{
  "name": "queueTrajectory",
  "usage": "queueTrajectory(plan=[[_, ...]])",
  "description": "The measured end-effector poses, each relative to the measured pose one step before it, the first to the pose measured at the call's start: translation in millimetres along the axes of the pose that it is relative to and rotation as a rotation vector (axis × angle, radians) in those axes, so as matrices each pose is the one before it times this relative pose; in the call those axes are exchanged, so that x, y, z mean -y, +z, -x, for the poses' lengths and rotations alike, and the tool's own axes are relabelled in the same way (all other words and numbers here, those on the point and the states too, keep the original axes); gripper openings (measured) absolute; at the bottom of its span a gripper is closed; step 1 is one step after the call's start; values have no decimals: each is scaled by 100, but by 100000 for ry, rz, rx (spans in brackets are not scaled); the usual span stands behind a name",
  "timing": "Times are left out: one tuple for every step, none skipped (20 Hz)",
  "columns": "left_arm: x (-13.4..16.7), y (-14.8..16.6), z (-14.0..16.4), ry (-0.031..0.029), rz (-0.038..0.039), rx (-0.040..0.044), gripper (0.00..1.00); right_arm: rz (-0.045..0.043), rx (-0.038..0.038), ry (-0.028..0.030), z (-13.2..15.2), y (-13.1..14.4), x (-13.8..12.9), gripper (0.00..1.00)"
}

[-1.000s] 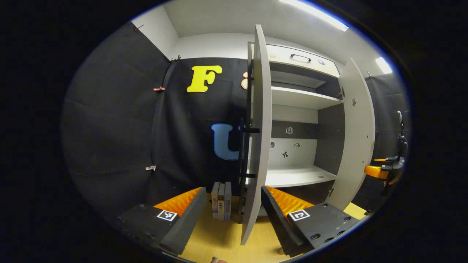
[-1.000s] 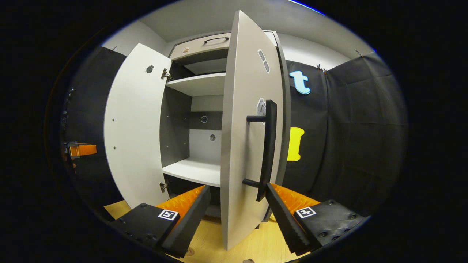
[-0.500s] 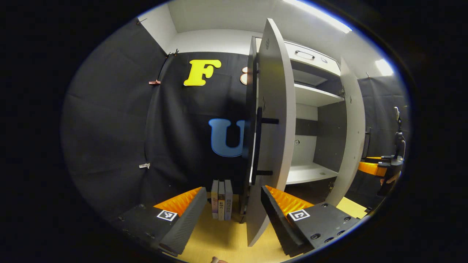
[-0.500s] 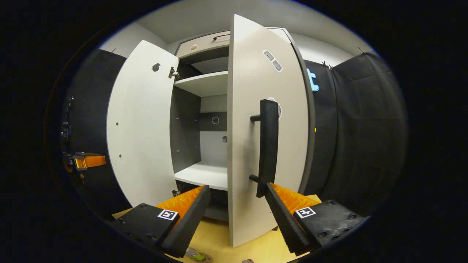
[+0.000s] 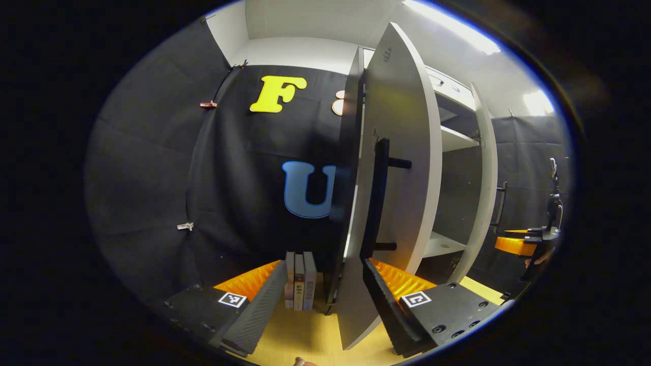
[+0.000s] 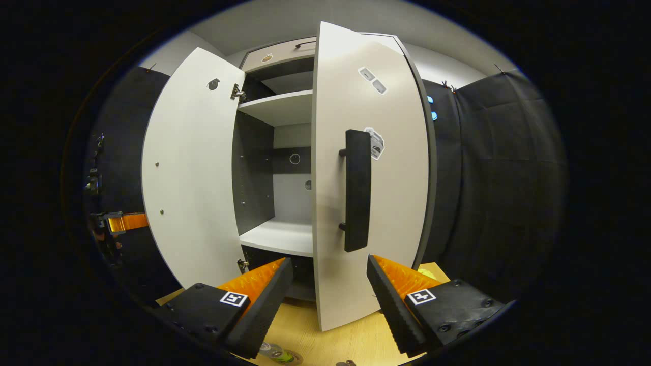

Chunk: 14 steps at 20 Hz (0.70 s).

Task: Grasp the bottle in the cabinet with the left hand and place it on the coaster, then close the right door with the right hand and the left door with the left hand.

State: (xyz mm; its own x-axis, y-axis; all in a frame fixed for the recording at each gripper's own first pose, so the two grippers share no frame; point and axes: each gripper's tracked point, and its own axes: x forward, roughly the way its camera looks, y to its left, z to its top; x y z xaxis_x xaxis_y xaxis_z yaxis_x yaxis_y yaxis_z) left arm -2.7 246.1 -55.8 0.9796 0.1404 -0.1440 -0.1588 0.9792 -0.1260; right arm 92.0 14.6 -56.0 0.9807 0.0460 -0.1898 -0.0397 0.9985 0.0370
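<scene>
Left gripper (image 5: 318,300): my fingers are spread and empty, straddling the lower edge of the left door so that a sideways push can swing it.
Left door (image 5: 402,168): partly swung in, its outer face and black bar handle (image 5: 376,203) turned toward me; the leading edge passes between my fingers, though I cannot tell whether either one touches it.
Right gripper (image 6: 325,305): my fingers are spread and empty, set either side of the right door's free edge, low on the panel.
Right door (image 6: 391,203): part-way to the cabinet front; its black handle (image 6: 357,190) hangs just above my right finger, ungripped, since I judge a push on the panel is enough.
Cabinet interior (image 6: 277,236): the shelf seen between the two doors is bare; no bottle stands on it.
Bottle and coaster: I cannot place them; blurred items at the bench's near edge (image 6: 277,353) may be them, too small to tell.
Books (image 5: 299,282): upright on the bench, just left of the left door, clear of its swing.
Stage, as I judge it: both doors closing, neither yet shut.
</scene>
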Motion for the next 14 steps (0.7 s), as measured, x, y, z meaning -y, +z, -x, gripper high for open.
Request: queueTrajectory(plan=[[-76, 66, 27, -349, 460, -38, 95, 380, -193, -1319, 139, -70, 355, 98], [109, -119, 28, -648, 1456, -95, 95, 141, -292, -690, 81, -99, 178, 98], [348, -51, -130, -1666, 1609, -220, 94, -49, -145, -497, -120, -55, 145, 97], [618, -123, -75, -1939, 1392, -219, 95, -152, -171, -213, -40, -31, 58, 98], [615, 16, -145, -1451, 160, -50, 95, -3, -223, -12, -30, -118, -12, 98], [229, 83, 12, 438, -2048, 65, 95, 200, 140, -23, 61, 6, 99, 97], [43, 197, -25, 897, -2880, 122, 92, 193, 239, -50, 201, 18, 217, 98], [-27, -83, -180, 687, -1832, 126, 96, 1, -27, 27, 98, -21, 145, 97], [147, -38, -29, -124, -641, -81, 94, -242, -150, 93, -23, -84, 181, 98], [70, 107, -72, -132, 506, 544, 92, -296, -443, 89, -53, -97, 138, 98], [68, -84, -26, 49, 702, -392, 94, -179, -210, 222, -61, -71, 111, 98], [164, -25, -6, 105, 282, 4, 94, 50, 14, 120, 31, 38, 104, 98], [250, 67, -16, 170, -657, -149, 94, 150, 124, 197, 32, -37, 279, 98], [435, 41, 12, 106, -1208, 41, 94, 232, -37, 154, -22, 46, 226, 98]])
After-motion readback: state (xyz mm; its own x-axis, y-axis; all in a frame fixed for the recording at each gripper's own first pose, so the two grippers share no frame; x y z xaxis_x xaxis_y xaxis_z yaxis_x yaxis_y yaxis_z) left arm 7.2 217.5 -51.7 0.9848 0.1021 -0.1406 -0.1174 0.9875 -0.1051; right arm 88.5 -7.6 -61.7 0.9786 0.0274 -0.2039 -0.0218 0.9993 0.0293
